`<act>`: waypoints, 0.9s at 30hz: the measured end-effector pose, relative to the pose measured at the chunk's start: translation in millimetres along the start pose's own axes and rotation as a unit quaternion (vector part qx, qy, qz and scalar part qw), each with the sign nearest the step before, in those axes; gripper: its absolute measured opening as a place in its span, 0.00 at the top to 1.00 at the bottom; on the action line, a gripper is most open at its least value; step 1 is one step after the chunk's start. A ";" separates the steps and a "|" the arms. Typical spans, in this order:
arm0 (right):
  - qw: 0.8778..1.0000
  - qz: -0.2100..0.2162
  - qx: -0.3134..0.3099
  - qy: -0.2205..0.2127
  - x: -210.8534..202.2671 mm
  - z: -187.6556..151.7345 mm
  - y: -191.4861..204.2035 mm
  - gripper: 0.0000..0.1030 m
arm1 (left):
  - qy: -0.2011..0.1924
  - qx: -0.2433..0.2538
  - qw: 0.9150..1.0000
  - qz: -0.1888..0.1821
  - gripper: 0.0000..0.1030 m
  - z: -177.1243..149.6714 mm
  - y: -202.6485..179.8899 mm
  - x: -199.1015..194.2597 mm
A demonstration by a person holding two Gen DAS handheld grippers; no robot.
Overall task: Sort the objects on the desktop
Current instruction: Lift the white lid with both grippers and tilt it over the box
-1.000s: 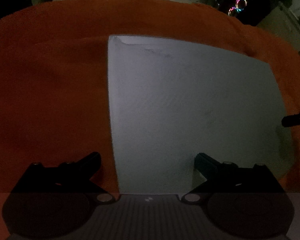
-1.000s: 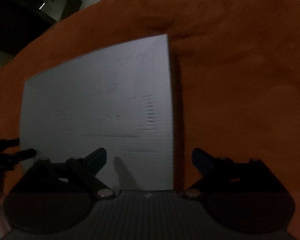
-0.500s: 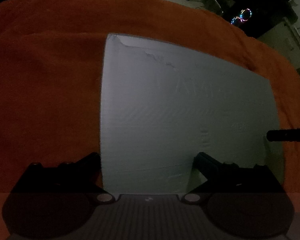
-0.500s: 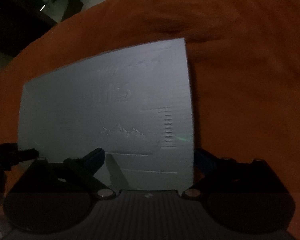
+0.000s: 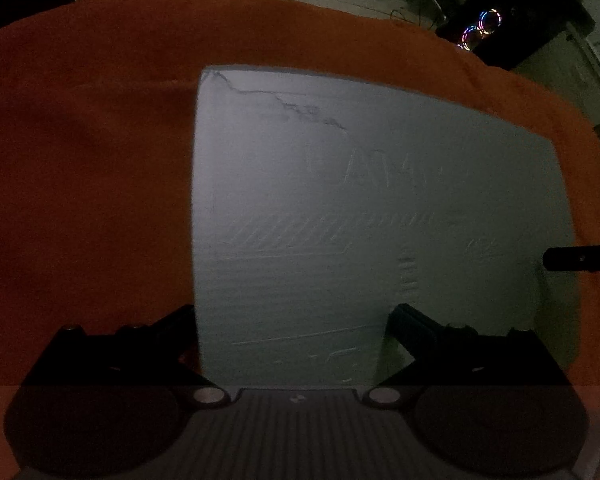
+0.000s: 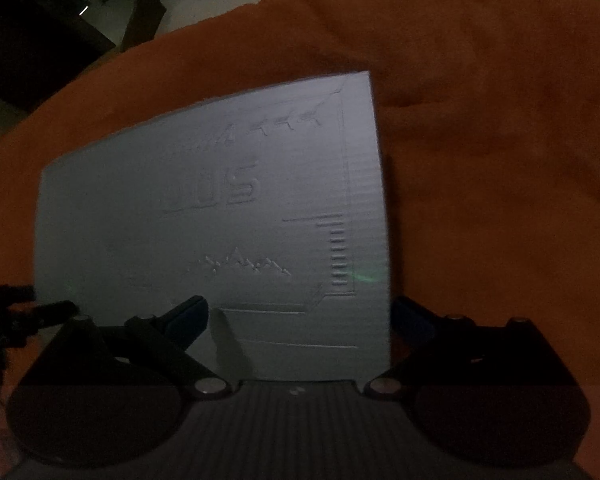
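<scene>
My two released grippers, left [image 5: 292, 320] and right [image 6: 300, 312], each straddling a side edge of the grey board [image 5: 360, 220] on the orange cloth [image 5: 80, 200].

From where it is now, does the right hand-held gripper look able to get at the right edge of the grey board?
Probably yes. The right hand-held gripper stands open, pointing down, with the grey board lying flat on the orange cloth. The board's right edge runs between its fingers, and nothing lies on top of it there.

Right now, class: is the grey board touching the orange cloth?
Touching. In the right wrist view the board lies flat on the cloth, with no gap along its edges.
</scene>
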State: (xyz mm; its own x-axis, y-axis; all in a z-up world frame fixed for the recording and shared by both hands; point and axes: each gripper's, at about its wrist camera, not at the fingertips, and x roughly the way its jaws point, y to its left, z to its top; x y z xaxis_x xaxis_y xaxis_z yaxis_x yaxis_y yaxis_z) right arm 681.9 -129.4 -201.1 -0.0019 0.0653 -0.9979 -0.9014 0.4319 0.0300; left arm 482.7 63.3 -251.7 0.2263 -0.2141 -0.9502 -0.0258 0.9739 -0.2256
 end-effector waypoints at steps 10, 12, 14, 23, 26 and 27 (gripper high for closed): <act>1.000 -0.011 0.003 0.005 -25.4 -10.0 9.2 0.02 | -0.012 0.009 1.000 0.005 0.00 -8.3 -3.1 -32.9; 1.000 -0.012 0.005 -0.002 -32.2 -12.7 9.6 0.02 | -0.017 0.008 1.000 0.005 0.00 -8.2 -3.1 -41.1; 1.000 -0.011 0.008 -0.008 -39.1 -15.2 10.3 0.02 | -0.023 0.005 1.000 0.005 0.00 -8.2 -2.6 -49.6; 1.000 -0.008 0.004 -0.021 -74.9 -27.4 17.4 0.02 | -0.043 -0.010 0.999 -0.001 0.00 -15.5 -1.9 -86.4; 1.000 -0.011 -0.001 -0.025 -85.6 -34.7 20.3 0.02 | -0.050 -0.007 0.999 0.001 0.00 -22.4 -4.5 -99.9; 1.000 -0.011 -0.002 -0.028 -88.2 -35.9 22.3 0.02 | -0.053 -0.006 0.999 0.002 0.00 -24.8 -5.3 -104.6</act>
State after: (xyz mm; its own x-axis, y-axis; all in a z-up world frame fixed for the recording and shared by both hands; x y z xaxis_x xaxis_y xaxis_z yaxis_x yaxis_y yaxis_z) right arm 646.4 -157.8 -114.4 0.0415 0.1058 -0.9935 -0.9025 0.4306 0.0082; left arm 435.0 78.6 -156.5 0.3272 -0.1999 -0.9236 -0.0377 0.9738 -0.2242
